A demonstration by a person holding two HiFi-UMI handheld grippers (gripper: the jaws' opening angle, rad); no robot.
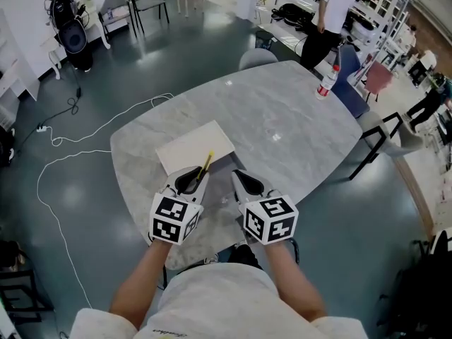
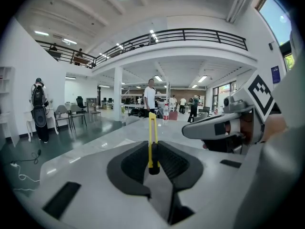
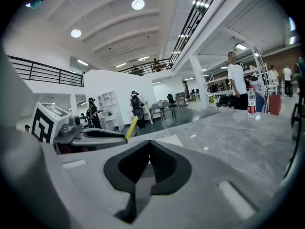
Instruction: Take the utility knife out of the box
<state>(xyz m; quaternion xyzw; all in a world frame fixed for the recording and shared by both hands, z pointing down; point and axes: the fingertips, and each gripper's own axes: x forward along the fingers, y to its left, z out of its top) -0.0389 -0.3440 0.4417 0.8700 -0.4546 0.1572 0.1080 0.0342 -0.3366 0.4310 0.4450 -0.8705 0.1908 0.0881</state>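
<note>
Person stands at a grey marble bench [image 1: 282, 119] w/ tongs in each hand. L tongs [image 2: 152, 151] are clamped on a yellow utility knife [image 2: 152, 137], pinching its black end; the far end sticks out over the near edge of a flat white box [image 1: 194, 145]. R tongs [image 3: 148, 149], just beside, are closed tight w/ nothing in them.
</note>
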